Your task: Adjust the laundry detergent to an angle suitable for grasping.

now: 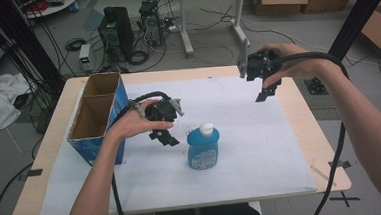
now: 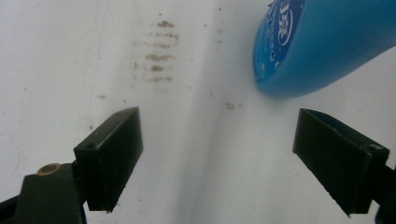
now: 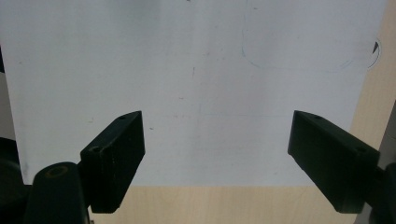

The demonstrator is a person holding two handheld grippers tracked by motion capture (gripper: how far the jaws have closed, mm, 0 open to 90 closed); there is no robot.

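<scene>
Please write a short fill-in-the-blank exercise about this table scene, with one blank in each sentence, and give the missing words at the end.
1. The bottle on the white sheet has a blue body and a ____ cap.
2. The cardboard box stands at the ____ side of the table in the high view.
3. The tool nearest the bottle is the ____ tool.
4. The jaws of the right tool are ____.

Missing words: white; left; left; open

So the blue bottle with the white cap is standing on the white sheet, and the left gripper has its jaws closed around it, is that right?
Not quite. The blue bottle does stand on the white sheet, but the left gripper isn't closed on it. The left gripper view shows its jaws wide apart with nothing between them, the bottle lying ahead of them.
</scene>
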